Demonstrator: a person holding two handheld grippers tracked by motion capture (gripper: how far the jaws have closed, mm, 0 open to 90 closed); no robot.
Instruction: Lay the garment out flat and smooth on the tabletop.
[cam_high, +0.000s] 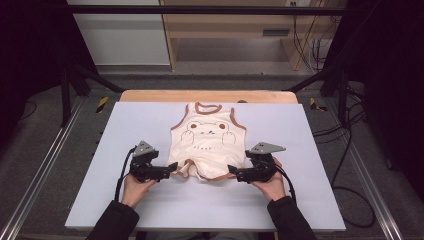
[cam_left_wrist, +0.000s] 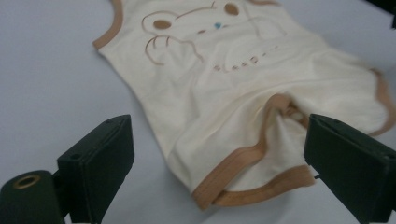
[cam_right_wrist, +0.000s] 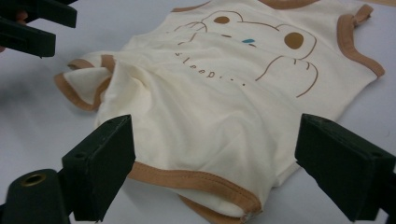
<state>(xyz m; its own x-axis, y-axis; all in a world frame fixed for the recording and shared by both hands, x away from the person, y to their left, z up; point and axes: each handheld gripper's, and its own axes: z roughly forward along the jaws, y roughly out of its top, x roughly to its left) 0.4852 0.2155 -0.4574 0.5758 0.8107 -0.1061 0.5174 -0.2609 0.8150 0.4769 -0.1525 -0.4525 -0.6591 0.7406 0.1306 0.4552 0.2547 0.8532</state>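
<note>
Romper (cam_high: 207, 142) lies flat on the white board (cam_high: 125, 130), roughly centre, neck end away from the person and leg end toward them. Cream fabric w/ brown binding at neck, armholes and leg openings. Front print: brown outline bear w/ two solid brown ears, a small teal nose, raised paws, and a line of tiny brown letters under it. Leg end is rumpled, w/ one leg opening folded up so the brown trim curls.

Left gripper (cam_high: 172, 167) sits at the romper's lower-left corner, held in the left hand (cam_high: 135, 187); jaws spread wide in the left gripper view, the brown-trimmed leg hem (cam_left_wrist: 254, 186) betw. them, not pinched. Right gripper (cam_high: 232, 171) is at the lower-right corner in the right hand (cam_high: 272, 186); jaws likewise apart in the right gripper view, the other hem edge (cam_right_wrist: 196, 182) lying betw. them, nothing gripped.

Lettering is too small and blurred to read for certain. From above, the jaw tips meet the fabric edge, but whether they touch it can't be told. Far shoulder strap is cut off at the top of the left gripper view. Jaws seen at the top left of the right gripper view are cropped by the frame.
</note>
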